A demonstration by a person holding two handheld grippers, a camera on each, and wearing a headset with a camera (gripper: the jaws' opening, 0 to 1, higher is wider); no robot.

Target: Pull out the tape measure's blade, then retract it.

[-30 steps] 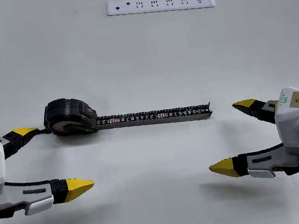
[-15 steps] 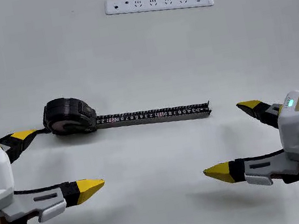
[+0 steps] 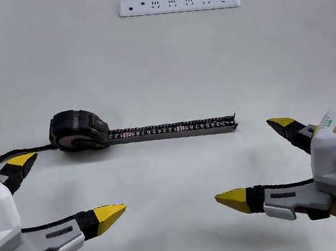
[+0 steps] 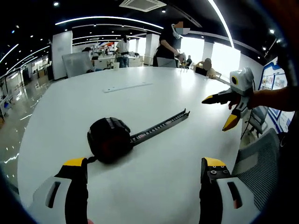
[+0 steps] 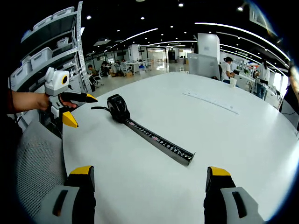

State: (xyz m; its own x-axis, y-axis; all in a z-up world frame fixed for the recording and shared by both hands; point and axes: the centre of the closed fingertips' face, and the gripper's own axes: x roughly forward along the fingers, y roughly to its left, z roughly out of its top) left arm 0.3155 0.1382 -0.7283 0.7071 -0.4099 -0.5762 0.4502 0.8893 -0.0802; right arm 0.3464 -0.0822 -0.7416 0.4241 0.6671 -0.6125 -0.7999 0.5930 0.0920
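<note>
- Fingers [image 3: 105, 213] wide on left gripper [image 3: 65, 187] and right gripper [image 3: 255, 161]; nothing held.
- Blade [image 3: 172, 129] lies extended from case [image 3: 78, 131] on bench [image 3: 156, 56]; grippers flank it, likely for retraction.

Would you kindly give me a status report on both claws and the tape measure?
Left claw open, empty. Right claw open, empty. Tape measure on table, blade out, claws apart from it. Power strip far back, not in the way.
</note>
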